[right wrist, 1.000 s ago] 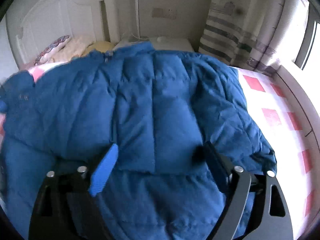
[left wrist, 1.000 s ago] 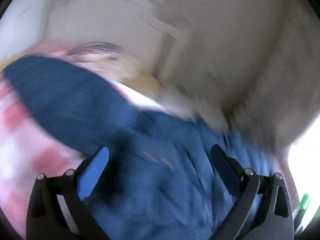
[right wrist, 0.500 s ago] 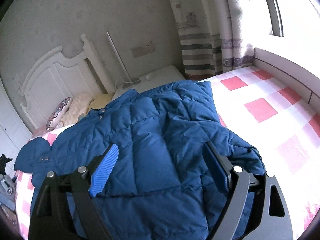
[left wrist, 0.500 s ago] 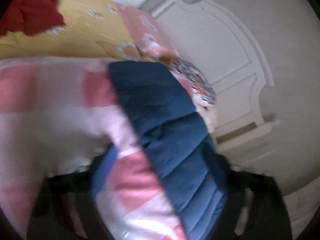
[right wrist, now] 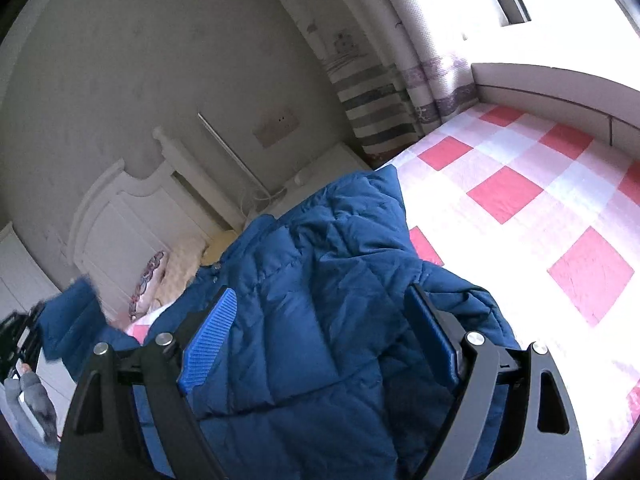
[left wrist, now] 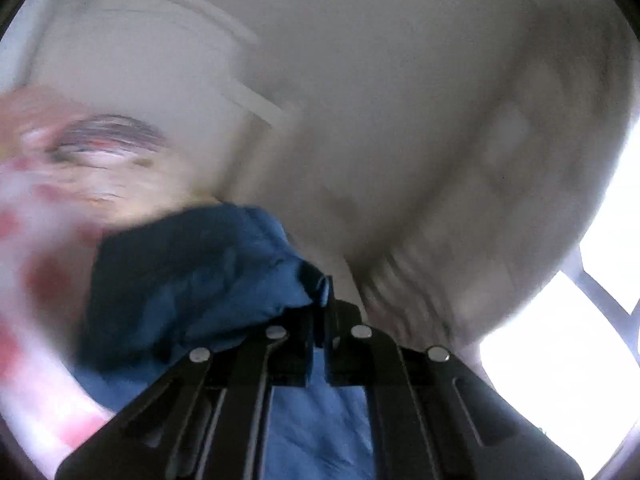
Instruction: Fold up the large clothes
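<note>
A large blue padded jacket point(right wrist: 320, 280) lies spread on the red-and-white checked bed cover point(right wrist: 520, 200). My right gripper point(right wrist: 320, 332) hovers over the jacket's middle, open, with nothing pinched between its blue pads. My left gripper point(left wrist: 320, 304) is shut on a bunched fold of the jacket's sleeve point(left wrist: 192, 280), which hangs to the left of the closed fingers. In the right wrist view that sleeve point(right wrist: 68, 316) is raised off the bed at the far left, beside the left gripper point(right wrist: 18, 340). The left wrist view is blurred.
A white headboard point(right wrist: 120, 220) with pillows point(right wrist: 180, 268) stands behind the jacket. A white nightstand point(right wrist: 320, 168) and a striped curtain point(right wrist: 380, 100) are at the back. A low ledge runs along the bed's far right. A grey-sleeved hand point(right wrist: 32, 396) shows at the lower left.
My left gripper went from wide open to shut on the sleeve and swung upward. The right gripper rolled and shifted over the jacket, staying open.
</note>
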{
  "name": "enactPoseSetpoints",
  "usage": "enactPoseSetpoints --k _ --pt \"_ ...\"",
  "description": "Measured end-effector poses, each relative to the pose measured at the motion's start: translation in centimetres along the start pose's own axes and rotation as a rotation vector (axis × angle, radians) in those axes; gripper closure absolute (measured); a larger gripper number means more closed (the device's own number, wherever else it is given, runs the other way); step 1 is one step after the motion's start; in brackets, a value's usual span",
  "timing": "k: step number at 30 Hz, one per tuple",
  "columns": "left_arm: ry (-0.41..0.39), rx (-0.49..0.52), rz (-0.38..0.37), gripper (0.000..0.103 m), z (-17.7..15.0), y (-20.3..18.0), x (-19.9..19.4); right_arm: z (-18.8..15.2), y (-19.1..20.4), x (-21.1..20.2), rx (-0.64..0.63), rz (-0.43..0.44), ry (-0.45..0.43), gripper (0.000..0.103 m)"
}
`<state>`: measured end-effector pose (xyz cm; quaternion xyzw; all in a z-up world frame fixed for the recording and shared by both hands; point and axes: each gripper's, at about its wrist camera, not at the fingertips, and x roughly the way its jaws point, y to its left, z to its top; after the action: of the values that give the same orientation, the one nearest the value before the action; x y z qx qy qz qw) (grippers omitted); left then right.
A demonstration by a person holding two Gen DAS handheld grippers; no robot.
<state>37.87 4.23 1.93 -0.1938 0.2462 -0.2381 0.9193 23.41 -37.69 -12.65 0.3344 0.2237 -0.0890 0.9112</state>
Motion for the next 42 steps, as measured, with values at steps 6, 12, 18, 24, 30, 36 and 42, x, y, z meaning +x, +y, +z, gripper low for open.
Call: enactPoseSetpoints --k 6,12,18,24,30,36,42 --pt "0.382 0.210 0.056 0.087 -12.9 -10.6 12.9 -0.3 0.5 0.0 -0.030 0.003 0.010 0.021" --pt "0.437 0.328 0.050 0.031 -17.1 -13.0 12.6 -0.5 0.4 0.2 -0.013 0.022 0.027 0.020" --pt "0.149 0.264 0.171 0.006 -13.2 -8.5 1.4 -0.5 0.3 0.2 0.006 0.034 0.033 0.020" --pt "0.189 0.021 0.548 0.009 -12.8 3.4 -2.2 -0.5 0.8 0.5 -0.035 0.022 0.041 0.020" --pt "0.301 0.071 0.638 0.012 -14.0 5.7 0.7 -1.0 2.1 0.9 -0.099 -0.002 0.053 0.020" --pt "0.341 0.002 0.635 0.005 -13.8 8.1 1.3 -1.7 3.7 1.3 -0.183 -0.035 0.061 0.020" --pt "0.343 -0.040 0.595 0.005 -13.8 8.9 1.7 -3.9 11.5 1.7 -0.476 -0.007 0.115 0.022"
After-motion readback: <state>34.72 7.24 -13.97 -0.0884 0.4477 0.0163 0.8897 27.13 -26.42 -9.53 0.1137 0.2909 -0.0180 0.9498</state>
